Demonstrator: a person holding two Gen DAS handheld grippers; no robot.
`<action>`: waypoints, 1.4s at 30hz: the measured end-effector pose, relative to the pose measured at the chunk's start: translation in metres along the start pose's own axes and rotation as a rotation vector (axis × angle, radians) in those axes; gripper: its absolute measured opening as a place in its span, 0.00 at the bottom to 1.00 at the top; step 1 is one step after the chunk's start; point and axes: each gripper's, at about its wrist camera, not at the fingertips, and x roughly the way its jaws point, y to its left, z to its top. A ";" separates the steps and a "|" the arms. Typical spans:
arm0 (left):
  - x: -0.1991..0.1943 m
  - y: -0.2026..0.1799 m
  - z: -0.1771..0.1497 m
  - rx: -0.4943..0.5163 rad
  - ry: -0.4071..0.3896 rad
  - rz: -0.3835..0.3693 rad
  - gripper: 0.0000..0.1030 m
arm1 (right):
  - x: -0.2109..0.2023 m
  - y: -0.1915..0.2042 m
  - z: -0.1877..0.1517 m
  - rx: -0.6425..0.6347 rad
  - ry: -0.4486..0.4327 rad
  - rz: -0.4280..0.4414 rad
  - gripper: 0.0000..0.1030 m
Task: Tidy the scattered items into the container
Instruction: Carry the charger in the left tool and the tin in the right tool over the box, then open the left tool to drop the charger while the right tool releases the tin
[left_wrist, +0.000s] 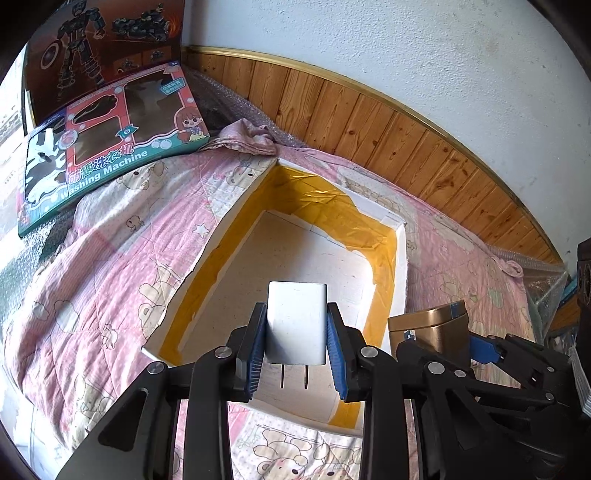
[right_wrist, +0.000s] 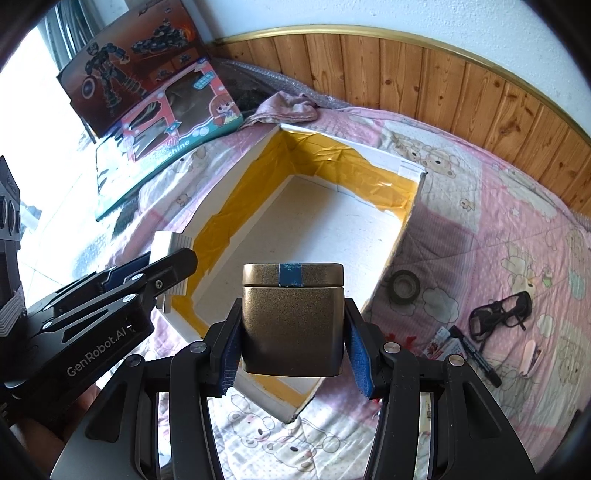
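White foam box (left_wrist: 400, 254), lined along its inner walls with yellow tape, is lying open on a pink bear-print quilt (left_wrist: 110, 258); its floor is showing nothing inside. Left gripper (left_wrist: 297, 354) is clamping a white plug adapter (left_wrist: 297, 321) between its blue pads, prongs pointing back toward the camera, and is holding it above the near end of the box. Right gripper (right_wrist: 293, 354) is gripping a bronze-gold tin (right_wrist: 291, 321), its lid marked with a strip of blue tape, by both side walls, likewise hanging over the near rim of the box (right_wrist: 402, 236). In the right wrist view the left gripper (right_wrist: 162, 266) is appearing at left with the adapter (right_wrist: 171, 242) over the box's left wall. On the quilt (right_wrist: 498, 206) right of the box, well outside it, are lying a roll of black tape (right_wrist: 405, 286), black glasses (right_wrist: 498, 317), a black marker (right_wrist: 474, 354), a small printed packet (right_wrist: 441, 343) and a pale pink item (right_wrist: 529, 356). Two toy cartons (left_wrist: 110, 136) are resting at far left near the wood-panelled wall (left_wrist: 369, 122)
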 end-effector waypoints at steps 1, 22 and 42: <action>0.003 0.003 0.001 -0.006 0.005 0.001 0.31 | 0.003 0.002 0.003 -0.009 0.001 0.004 0.51; 0.083 0.018 0.039 0.014 0.128 0.035 0.31 | 0.078 -0.023 0.055 -0.040 0.079 -0.007 0.51; 0.146 0.021 0.071 -0.010 0.190 0.051 0.48 | 0.096 -0.057 0.076 0.015 0.052 0.000 0.52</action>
